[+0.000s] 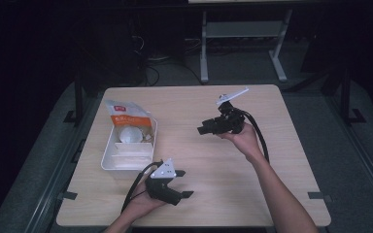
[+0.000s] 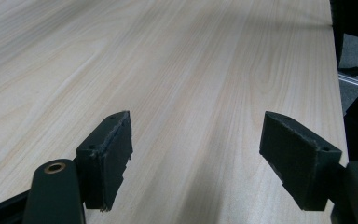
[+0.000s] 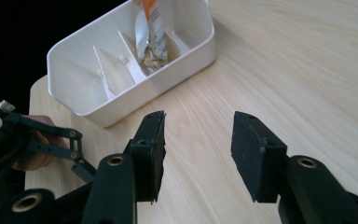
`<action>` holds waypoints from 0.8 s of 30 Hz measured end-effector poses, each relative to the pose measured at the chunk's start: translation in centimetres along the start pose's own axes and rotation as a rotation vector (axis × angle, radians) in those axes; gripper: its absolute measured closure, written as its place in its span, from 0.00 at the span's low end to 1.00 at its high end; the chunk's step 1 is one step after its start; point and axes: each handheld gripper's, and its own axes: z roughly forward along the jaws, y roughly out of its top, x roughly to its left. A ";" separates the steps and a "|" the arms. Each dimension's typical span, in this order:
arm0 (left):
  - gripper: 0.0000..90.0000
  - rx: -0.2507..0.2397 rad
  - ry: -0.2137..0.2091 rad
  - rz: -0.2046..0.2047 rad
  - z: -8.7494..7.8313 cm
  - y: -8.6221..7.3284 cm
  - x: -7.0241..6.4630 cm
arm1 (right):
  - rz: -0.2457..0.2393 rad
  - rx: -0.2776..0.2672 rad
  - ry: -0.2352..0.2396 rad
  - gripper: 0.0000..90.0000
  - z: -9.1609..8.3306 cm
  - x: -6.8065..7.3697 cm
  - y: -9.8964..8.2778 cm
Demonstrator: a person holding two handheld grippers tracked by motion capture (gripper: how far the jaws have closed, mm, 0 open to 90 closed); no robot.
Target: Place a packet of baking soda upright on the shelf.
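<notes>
A white divided bin (image 1: 106, 156) sits on the left side of the wooden table (image 1: 209, 165). An orange and white pouch (image 1: 126, 118) stands in its far compartment. My left gripper (image 1: 184, 183) is held near the table's front edge, just right of the bin's near corner, open and empty. In the left gripper view its pads (image 2: 116, 144) stand wide apart over bare wood. My right gripper (image 1: 202, 130) hovers at mid-table, pointing left toward the bin, open with nothing between its jaws. The right gripper view looks past the right gripper (image 3: 196, 144) at the bin (image 3: 135, 100) and pouch (image 3: 154, 28).
Bare wood lies between the two grippers and across the table's right half. The floor drops away past the table's edges. A white-legged frame (image 1: 243, 46) stands on the floor behind the table. The other bin compartments hold pale flat contents (image 1: 126, 156).
</notes>
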 end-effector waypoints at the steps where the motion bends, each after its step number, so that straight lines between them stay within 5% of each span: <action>1: 0.28 0.000 0.000 0.000 0.0 0.0 0.0 | 0.010 -0.002 0.000 0.58 -0.2 -0.1 -0.3; 24: 0.25 -0.008 0.009 -0.017 -0.2 0.0 0.1 | 0.057 0.019 -0.030 0.50 -3.3 -0.6 -5.1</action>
